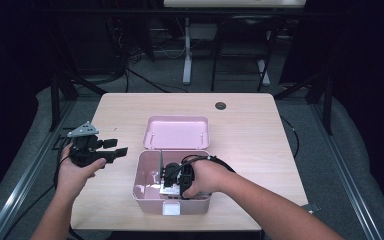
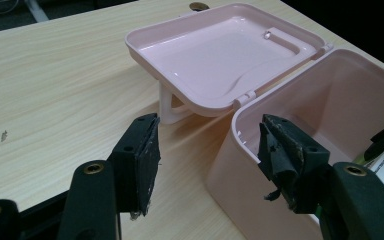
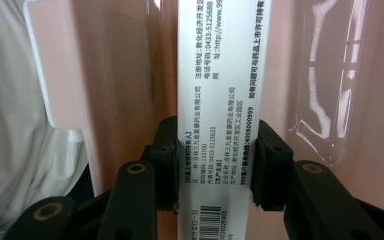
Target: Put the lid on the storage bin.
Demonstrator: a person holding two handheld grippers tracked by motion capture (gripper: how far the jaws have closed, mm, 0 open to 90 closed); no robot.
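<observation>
— Black right gripper (image 3: 215, 165), clenched on white medicine carton (image 3: 217, 100), reaching down inside pink box (image 1: 145, 192) at table's 6 o'clock. How best to proceed?

— Judging only: keep carton level, clear of walls, before letting go or lifting.

— And beyond?

— Left gripper (image 2: 207, 160), released and empty, at box's 9 o'clock. Hinged lid (image 2: 220, 55) lying open at 12 o'clock, empty. Nothing else discernible inside box besides carton.

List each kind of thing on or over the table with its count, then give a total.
Pink box with open lid: 1
White printed carton: 1
Grippers, left and right: 2
Total: 4
</observation>
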